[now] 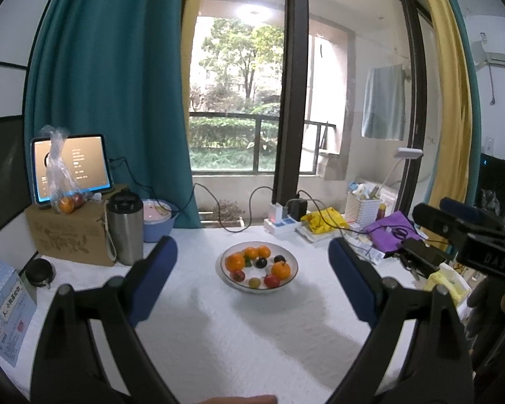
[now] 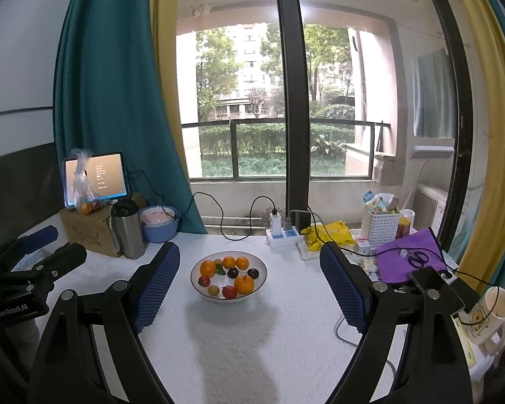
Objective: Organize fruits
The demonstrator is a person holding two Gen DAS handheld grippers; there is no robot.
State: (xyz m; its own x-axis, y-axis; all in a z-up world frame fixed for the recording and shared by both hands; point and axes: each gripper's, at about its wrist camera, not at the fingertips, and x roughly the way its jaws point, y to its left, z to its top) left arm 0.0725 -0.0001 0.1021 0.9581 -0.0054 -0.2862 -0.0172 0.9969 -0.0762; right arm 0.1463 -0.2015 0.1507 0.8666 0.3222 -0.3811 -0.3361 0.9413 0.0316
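Both claws, left claw (image 1: 252, 269) and right claw (image 2: 249, 272), spread wide, empty, above table (image 2: 235, 343). Fruits (image 2: 244, 284) in bowl (image 2: 198, 286) looked small, round, smooth, likely roll-prone; pinch across widest part.

The text on the tablet (image 1: 71, 167), left of the left claw, is too small to be read, and part of its screen is hidden by a plastic bag (image 1: 61, 176). Right of the right claw, a mug (image 2: 492, 316) is cut off by the picture's rim. The small green fruit in the bowl (image 2: 198, 284) cannot be identified.
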